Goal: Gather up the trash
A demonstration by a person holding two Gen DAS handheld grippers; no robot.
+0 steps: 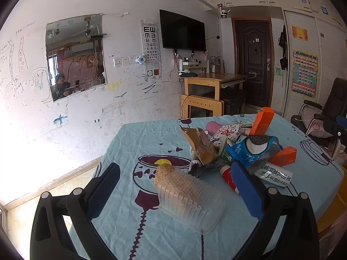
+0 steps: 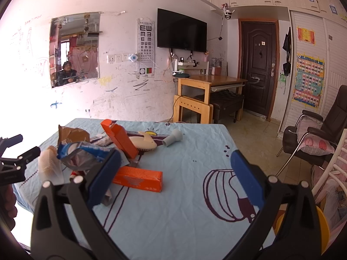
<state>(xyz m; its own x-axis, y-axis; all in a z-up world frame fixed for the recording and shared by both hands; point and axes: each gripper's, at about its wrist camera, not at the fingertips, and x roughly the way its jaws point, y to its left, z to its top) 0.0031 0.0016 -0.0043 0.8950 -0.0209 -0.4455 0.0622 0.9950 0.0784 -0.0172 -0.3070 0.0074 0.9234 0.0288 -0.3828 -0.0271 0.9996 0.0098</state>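
Clear plastic tray [image 1: 190,197] sits between my left gripper [image 1: 175,186] pads, jaws wide apart; right gripper [image 2: 175,173] also spread, empty. I'd close slowly, grab mid-tray so it doesn't buckle.

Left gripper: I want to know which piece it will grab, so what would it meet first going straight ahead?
Most likely the clear plastic tray, lying between the open fingers of the left gripper. The pile of wrappers sits beyond it. Depth is uncertain.
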